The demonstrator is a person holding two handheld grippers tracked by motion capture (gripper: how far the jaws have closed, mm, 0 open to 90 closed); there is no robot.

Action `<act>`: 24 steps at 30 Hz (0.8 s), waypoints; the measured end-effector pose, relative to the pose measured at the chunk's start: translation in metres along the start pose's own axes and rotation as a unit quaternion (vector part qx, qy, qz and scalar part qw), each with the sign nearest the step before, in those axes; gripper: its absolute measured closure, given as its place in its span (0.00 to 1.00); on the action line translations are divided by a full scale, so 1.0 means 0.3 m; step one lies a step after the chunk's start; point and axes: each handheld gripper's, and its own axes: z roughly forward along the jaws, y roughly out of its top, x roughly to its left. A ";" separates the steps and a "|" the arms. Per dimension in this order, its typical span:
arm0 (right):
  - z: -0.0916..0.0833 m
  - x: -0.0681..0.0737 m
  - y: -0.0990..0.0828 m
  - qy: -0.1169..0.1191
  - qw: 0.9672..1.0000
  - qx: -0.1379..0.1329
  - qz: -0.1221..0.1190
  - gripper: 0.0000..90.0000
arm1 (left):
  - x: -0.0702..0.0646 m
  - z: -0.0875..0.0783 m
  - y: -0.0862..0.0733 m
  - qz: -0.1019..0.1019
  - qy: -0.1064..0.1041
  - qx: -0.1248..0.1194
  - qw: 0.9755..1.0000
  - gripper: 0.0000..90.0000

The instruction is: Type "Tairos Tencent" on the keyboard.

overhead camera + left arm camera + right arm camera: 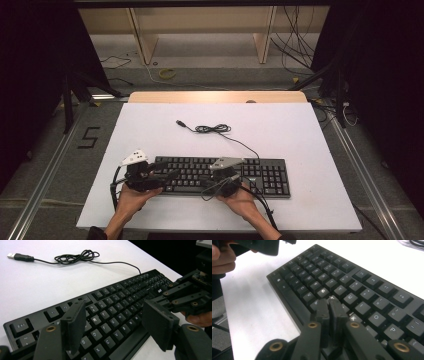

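Note:
A black keyboard lies near the front of the white table. Its thin cable is bunched behind it and ends in a loose USB plug. My left gripper hovers over the keyboard's left end, jaws open with nothing but keys below them. My right gripper is shut with nothing held, its tips just above the middle letter keys and pointing toward the left hand. The two grippers face each other closely.
The white table has bare room behind and to both sides of the keyboard. A wooden strip runs along its far edge. Beyond it, loose cables and a yellow coil lie on the floor.

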 end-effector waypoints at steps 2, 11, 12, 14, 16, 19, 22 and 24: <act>0.010 0.005 0.003 0.000 1.000 0.003 -0.002 1.00 | -0.004 -0.003 -0.005 -0.001 0.000 -0.001 1.000 0.38; 0.047 0.013 0.012 -0.004 1.000 0.016 -0.007 1.00 | -0.019 -0.012 -0.022 0.006 0.000 0.005 1.000 0.35; 0.050 0.011 0.011 -0.005 1.000 0.017 -0.009 1.00 | -0.021 -0.013 -0.022 0.005 -0.001 0.004 1.000 0.34; 0.055 0.009 0.010 -0.006 1.000 0.019 -0.006 1.00 | -0.022 -0.014 -0.024 0.006 -0.003 0.004 1.000 0.34; 0.058 0.009 0.009 -0.004 1.000 0.020 -0.004 1.00 | -0.023 -0.012 -0.025 0.006 -0.001 0.005 1.000 0.34; 0.063 0.011 0.007 -0.004 1.000 0.023 -0.005 1.00 | -0.024 -0.011 -0.026 0.007 -0.001 0.006 1.000 0.34; 0.068 0.012 0.004 -0.004 1.000 0.027 -0.004 1.00 | -0.023 -0.013 -0.026 0.006 0.000 0.004 1.000 0.34; 0.071 0.011 0.002 -0.004 1.000 0.029 -0.003 1.00 | -0.021 -0.013 -0.026 0.006 0.000 0.005 1.000 0.34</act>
